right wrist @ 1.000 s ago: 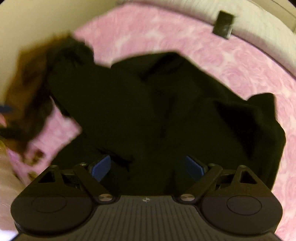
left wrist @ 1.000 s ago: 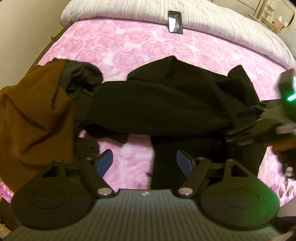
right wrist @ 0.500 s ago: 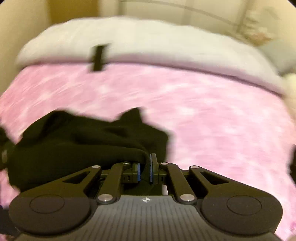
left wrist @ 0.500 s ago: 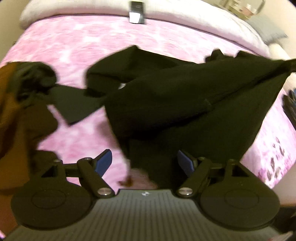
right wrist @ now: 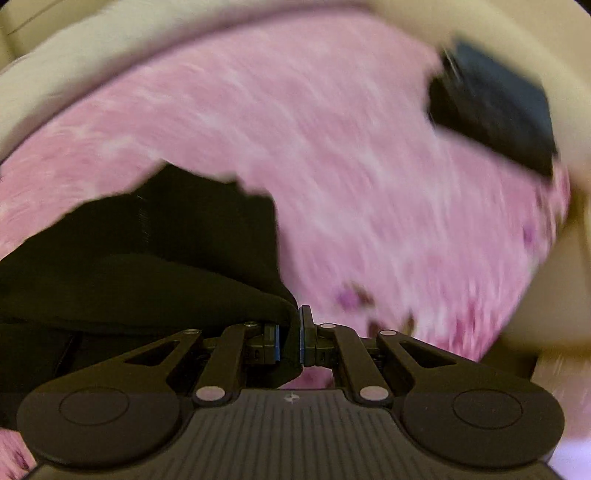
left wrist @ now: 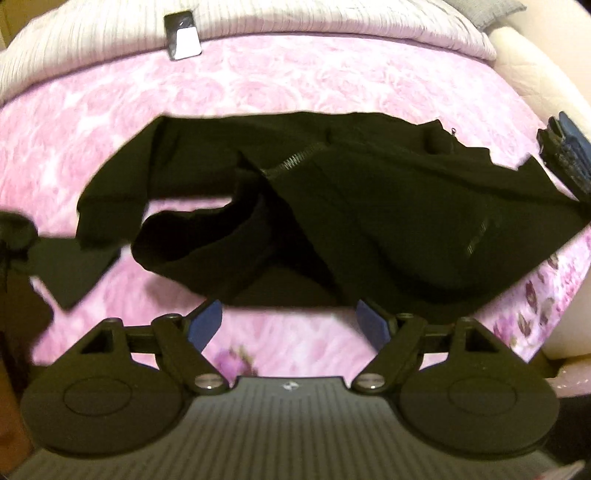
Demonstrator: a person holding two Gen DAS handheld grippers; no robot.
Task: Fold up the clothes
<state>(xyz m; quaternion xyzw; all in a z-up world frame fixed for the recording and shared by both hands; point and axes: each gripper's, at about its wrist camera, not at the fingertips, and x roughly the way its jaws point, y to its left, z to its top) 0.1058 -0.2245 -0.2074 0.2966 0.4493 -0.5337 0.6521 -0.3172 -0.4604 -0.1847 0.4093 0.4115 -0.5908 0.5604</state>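
A black zip garment [left wrist: 369,206] is stretched across the pink rose-print bedspread [left wrist: 295,85], lifted at its right end. My left gripper [left wrist: 290,325] is open and empty, just in front of the garment's near edge. My right gripper [right wrist: 290,338] is shut on an edge of the black garment [right wrist: 147,266], which hangs off to its left. That view is blurred by motion.
A phone [left wrist: 181,24] lies at the far side of the bed by the white quilt [left wrist: 332,18]. Folded dark blue clothes [left wrist: 569,155] sit at the bed's right edge, also in the right wrist view [right wrist: 495,107]. Dark clothes [left wrist: 22,251] lie at the left.
My right gripper closed on the black garment and pulled it to the right, spreading it over the bed. My left gripper stayed open and swung right, so the brown garment left its view.
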